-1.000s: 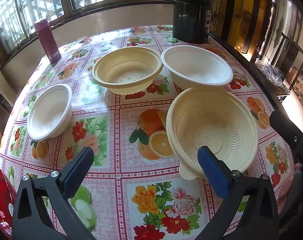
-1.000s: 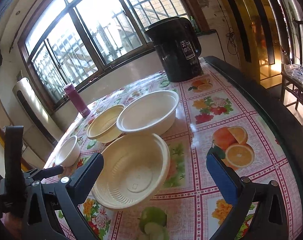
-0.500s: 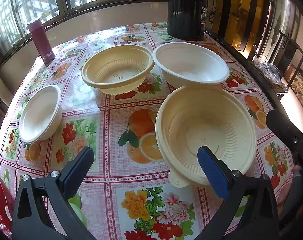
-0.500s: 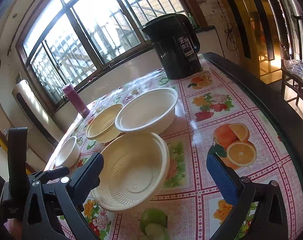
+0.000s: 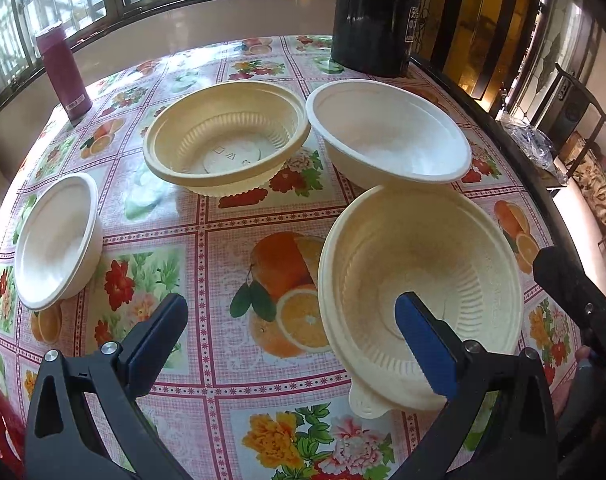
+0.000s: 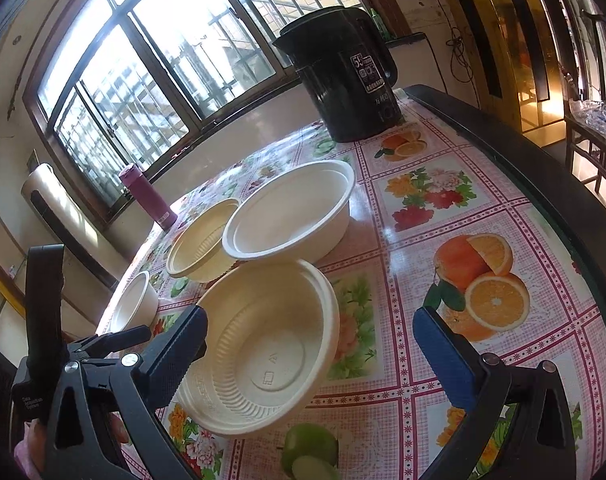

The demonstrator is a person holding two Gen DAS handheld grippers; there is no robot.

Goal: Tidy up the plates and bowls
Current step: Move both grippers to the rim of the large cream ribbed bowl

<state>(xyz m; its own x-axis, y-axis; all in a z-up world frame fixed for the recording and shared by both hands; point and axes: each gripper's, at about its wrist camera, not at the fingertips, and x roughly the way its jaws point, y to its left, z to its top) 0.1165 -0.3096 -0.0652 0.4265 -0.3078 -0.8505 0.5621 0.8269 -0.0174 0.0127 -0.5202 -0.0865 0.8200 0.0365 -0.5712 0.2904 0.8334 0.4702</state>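
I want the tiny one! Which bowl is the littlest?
The white bowl alone at the table's left edge, near nothing else. The other three bowls are clearly wider and sit clustered together.

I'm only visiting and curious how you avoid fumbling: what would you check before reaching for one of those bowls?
1. Left gripper jaws spread wide, holding nothing: ok.
2. Right gripper jaws spread wide, holding nothing: ok.
3. Nearest ribbed cream bowl upright, nothing in it: ok.
4. Its tab faces the left gripper: ok.
5. Clear of the large white bowl: cannot tell, rims overlap in both views.
6. Far ribbed cream bowl, the likely nesting match, upright: ok.
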